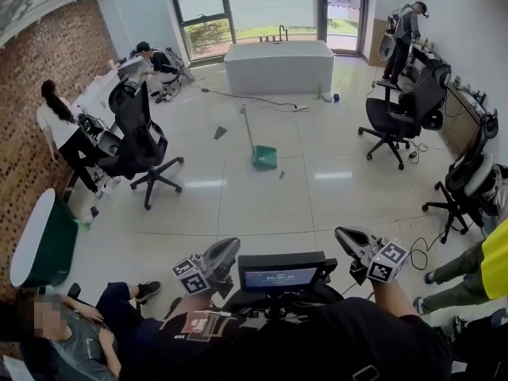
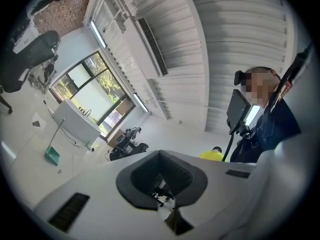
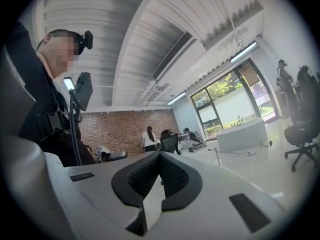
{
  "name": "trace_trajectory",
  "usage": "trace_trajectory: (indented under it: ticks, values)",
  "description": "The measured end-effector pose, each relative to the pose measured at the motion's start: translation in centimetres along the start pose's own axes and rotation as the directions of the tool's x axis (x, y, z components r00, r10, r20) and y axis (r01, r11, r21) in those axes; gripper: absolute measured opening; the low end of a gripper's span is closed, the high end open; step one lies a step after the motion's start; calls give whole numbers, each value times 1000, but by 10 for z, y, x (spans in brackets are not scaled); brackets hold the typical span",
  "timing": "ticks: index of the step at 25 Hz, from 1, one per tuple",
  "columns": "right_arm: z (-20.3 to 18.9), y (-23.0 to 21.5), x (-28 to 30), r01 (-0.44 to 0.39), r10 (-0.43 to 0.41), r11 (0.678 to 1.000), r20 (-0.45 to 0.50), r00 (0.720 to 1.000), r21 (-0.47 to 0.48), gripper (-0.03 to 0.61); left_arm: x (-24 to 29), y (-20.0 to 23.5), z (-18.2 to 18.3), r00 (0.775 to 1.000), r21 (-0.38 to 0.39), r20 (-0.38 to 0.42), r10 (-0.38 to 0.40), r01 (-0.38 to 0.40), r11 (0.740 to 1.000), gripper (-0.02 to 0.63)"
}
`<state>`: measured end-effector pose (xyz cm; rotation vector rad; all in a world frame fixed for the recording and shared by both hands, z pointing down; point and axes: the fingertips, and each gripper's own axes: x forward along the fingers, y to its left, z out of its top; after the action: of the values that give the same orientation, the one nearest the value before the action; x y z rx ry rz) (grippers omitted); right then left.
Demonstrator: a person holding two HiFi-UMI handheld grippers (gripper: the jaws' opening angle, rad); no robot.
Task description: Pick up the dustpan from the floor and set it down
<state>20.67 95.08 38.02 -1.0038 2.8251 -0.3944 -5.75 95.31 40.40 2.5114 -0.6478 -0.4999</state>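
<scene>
The green dustpan [image 1: 264, 158] stands on the pale floor in the middle of the room, its long handle upright. In the left gripper view the dustpan [image 2: 51, 155] shows small and far at the left. In the right gripper view only its thin handle [image 3: 216, 155] shows above the jaws. My left gripper [image 1: 225, 252] and right gripper [image 1: 349, 240] are held close to my chest, far from the dustpan. The left gripper [image 2: 161, 156] and the right gripper [image 3: 160, 156] are both shut with nothing between the pads.
A black office chair [image 1: 143, 145] stands left of the dustpan, another chair [image 1: 393, 117] to its right. A white bathtub [image 1: 278, 66] sits behind it, with a cable on the floor. A seated person [image 1: 79, 340] is at my left, a person in yellow [image 1: 484, 268] at my right.
</scene>
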Motion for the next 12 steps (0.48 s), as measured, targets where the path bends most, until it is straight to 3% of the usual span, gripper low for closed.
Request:
trace_trajectory:
  ticks: [12]
  values:
    - [-10, 43, 55, 0, -1, 999, -34, 999, -34, 9, -58, 26, 36, 1000, 0, 20, -10, 10, 1000, 8]
